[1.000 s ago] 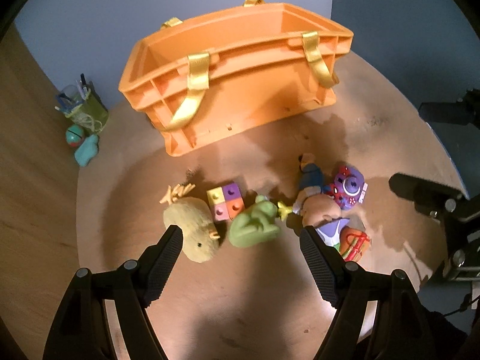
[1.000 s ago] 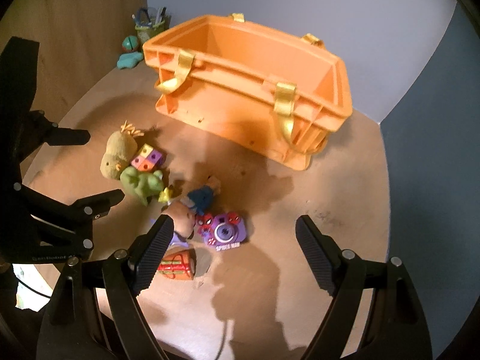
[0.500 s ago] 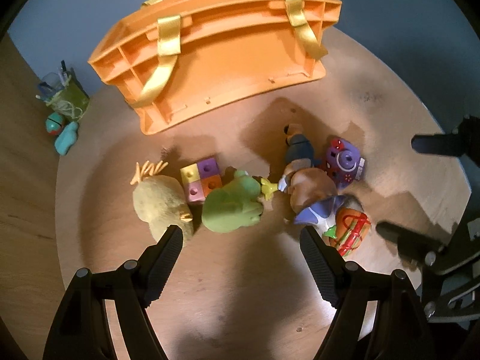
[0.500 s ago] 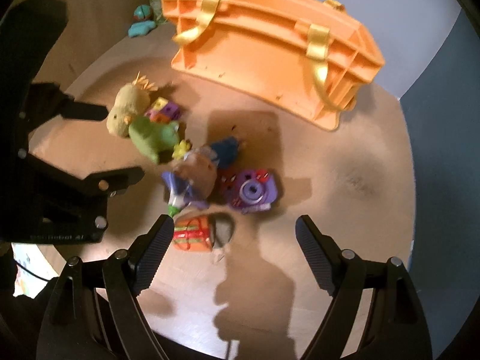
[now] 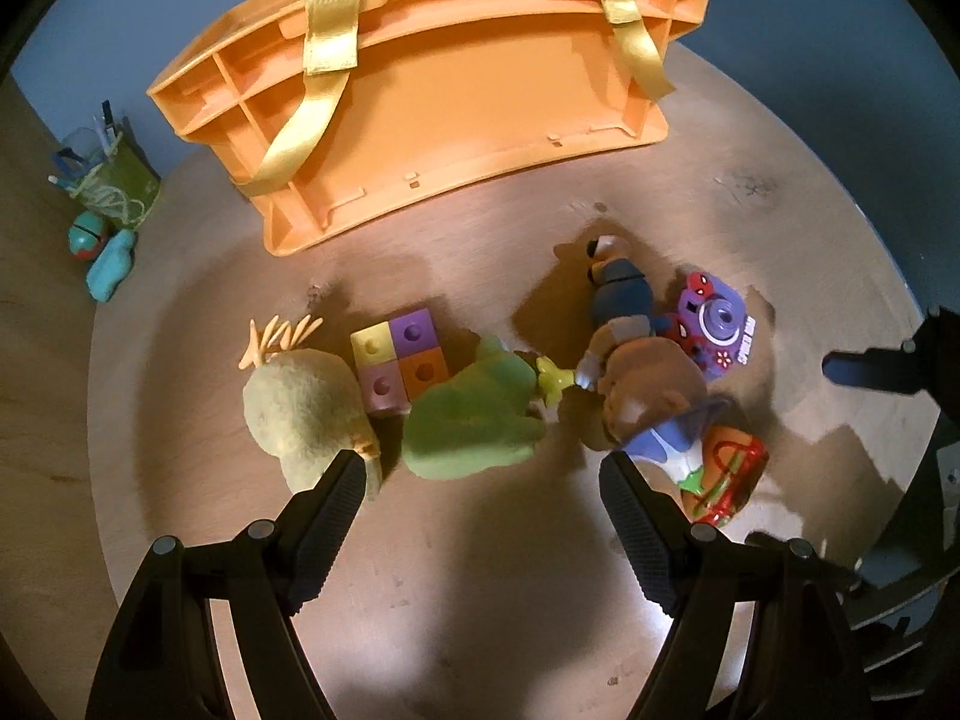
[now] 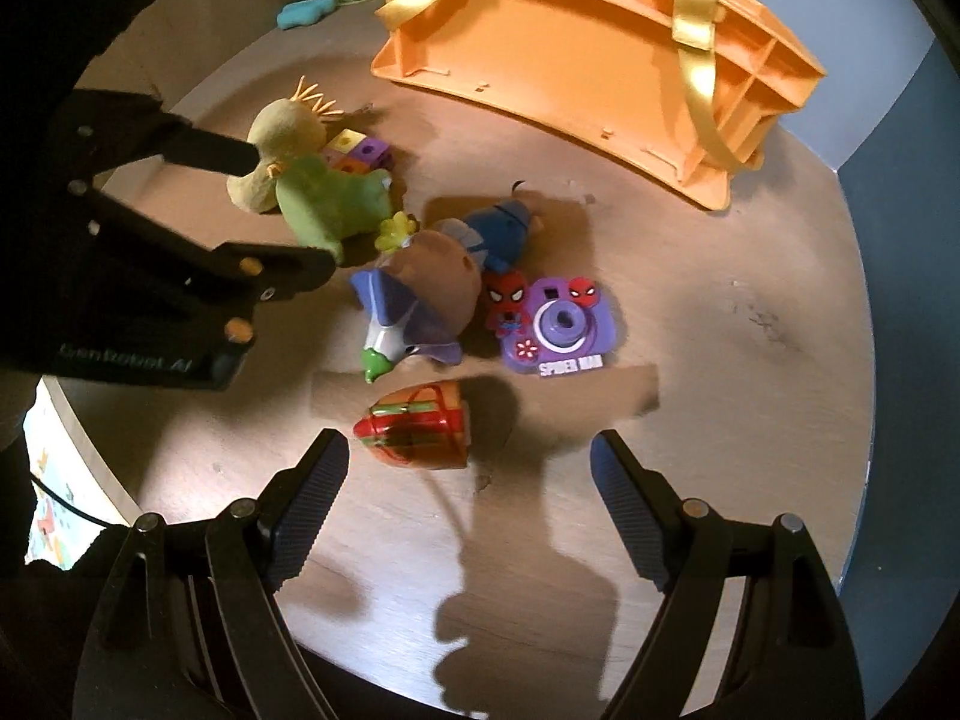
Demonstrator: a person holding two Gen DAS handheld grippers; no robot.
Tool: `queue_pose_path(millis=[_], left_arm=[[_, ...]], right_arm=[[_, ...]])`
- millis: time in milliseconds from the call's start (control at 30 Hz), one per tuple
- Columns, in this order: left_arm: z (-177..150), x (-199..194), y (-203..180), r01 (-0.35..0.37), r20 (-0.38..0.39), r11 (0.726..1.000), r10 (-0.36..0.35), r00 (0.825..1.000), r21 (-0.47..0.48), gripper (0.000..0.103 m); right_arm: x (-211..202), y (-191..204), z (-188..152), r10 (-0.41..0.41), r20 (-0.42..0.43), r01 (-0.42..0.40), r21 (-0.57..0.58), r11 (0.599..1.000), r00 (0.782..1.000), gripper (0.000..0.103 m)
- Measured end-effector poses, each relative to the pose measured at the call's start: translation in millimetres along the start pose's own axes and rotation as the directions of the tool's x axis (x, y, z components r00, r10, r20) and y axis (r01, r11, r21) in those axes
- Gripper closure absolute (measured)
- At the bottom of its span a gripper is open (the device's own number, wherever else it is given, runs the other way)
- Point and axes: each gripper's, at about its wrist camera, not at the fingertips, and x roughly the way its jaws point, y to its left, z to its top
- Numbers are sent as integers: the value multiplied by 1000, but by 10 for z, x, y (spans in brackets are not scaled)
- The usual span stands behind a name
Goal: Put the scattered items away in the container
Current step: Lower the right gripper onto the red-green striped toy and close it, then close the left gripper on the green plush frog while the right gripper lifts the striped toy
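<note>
Both tongs spread, empty: left tongs [image 5: 480,480] over green plush [image 5: 474,420], right tongs [image 6: 468,456] over red toy [image 6: 417,433].

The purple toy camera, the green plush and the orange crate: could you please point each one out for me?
purple toy camera [image 6: 561,324], right wrist view, on its round lens.
green plush [image 5: 474,420], left wrist view, on its body.
orange crate [image 5: 468,96], left wrist view, on its side wall.
</note>
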Motion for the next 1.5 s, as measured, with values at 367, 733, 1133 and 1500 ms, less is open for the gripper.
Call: queue_pose_path(millis=[367, 733, 1133, 1500], left_arm=[[36, 82, 43, 19, -20, 1000, -19, 1000, -25, 26], [63, 105, 59, 23, -10, 999, -23, 1000, -40, 26], [43, 289, 58, 85, -55, 994, -88, 995, -69, 30], [23, 361, 96, 98, -71, 990, -105, 992, -102, 55]], right_arm=[[146, 32, 16, 11, -44, -10, 42, 999, 999, 27], [238, 78, 36, 8, -72, -5, 54, 999, 997, 32], [316, 55, 44, 1, -96, 6, 79, 997, 995, 41], [344, 44, 43, -10, -119, 22, 100, 995, 993, 56]])
